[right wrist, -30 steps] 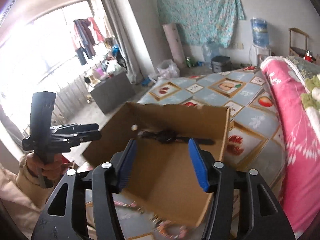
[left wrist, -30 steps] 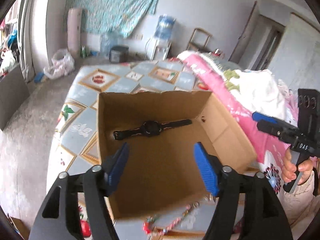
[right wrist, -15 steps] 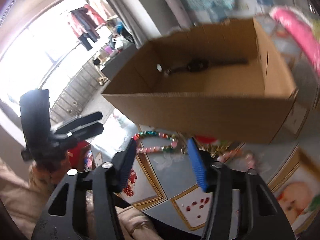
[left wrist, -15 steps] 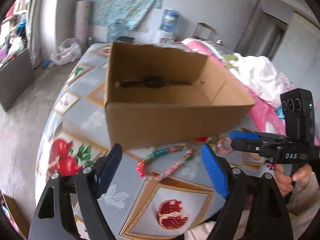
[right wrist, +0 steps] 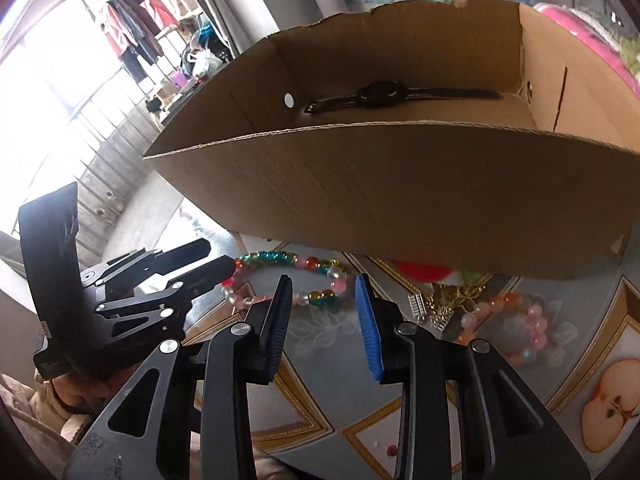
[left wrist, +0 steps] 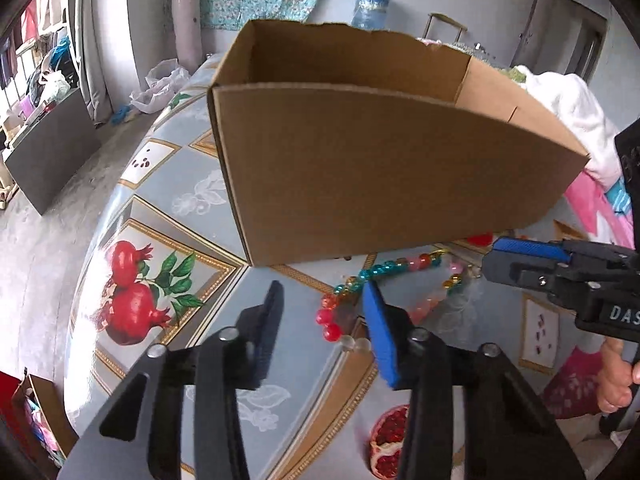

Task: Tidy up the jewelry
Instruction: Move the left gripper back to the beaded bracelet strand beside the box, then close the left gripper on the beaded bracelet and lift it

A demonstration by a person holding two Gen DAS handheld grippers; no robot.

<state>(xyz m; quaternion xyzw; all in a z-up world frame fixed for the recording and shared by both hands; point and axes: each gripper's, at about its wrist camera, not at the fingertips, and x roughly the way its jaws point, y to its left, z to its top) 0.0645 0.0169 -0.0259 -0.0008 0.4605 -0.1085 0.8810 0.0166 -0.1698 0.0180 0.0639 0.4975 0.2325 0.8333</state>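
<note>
Cardboard box (right wrist: 400,200) at frame centre holding black watch (right wrist: 380,94), bead necklace (right wrist: 296,276) lower centre on tablecloth (left wrist: 160,216), left gripper (left wrist: 320,316) and right gripper (right wrist: 324,308) with fingers narrowly apart, gripping nothing.

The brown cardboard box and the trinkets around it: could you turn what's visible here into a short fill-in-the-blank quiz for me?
1. Inside the brown cardboard box lies a black ____.
2. The multicoloured bead bracelet lies on the patterned tablecloth, ____ the box.
3. Both the left claw and the right claw have their jaws ____.
4. The fruit printed on the tablecloth beside the left claw is a red ____.

Missing words: wristwatch; outside; open; pomegranate
</note>
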